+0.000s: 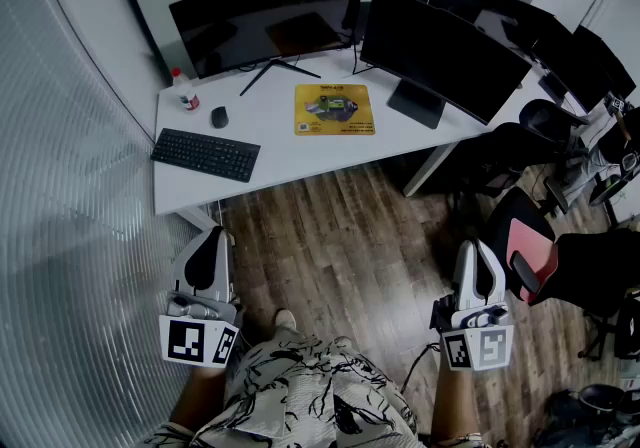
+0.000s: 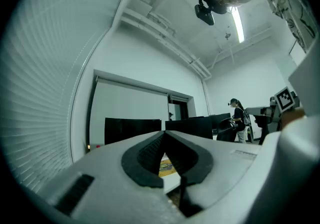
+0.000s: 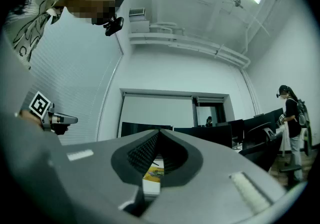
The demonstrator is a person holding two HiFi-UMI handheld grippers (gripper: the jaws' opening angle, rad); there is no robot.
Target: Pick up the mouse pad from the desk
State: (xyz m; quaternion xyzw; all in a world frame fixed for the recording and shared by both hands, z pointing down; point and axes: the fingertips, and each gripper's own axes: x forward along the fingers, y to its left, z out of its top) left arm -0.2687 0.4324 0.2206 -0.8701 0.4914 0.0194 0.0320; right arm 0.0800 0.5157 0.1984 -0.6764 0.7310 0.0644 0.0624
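Note:
A yellow mouse pad (image 1: 334,109) with a dark picture lies flat on the white desk (image 1: 290,146), between the two monitors' stands. A sliver of it shows through each gripper's jaws, the mouse pad (image 2: 166,167) in the left gripper view and the mouse pad (image 3: 151,172) in the right gripper view. My left gripper (image 1: 213,236) is held low over the wooden floor, well short of the desk, jaws shut and empty. My right gripper (image 1: 477,248) hangs likewise at the right, shut on nothing.
On the desk are a black keyboard (image 1: 205,153), a black mouse (image 1: 219,117), a small bottle (image 1: 184,90) and two dark monitors (image 1: 270,21). Office chairs (image 1: 530,236) stand at the right. A ribbed glass wall (image 1: 70,236) runs along the left. A person (image 3: 291,118) stands far off.

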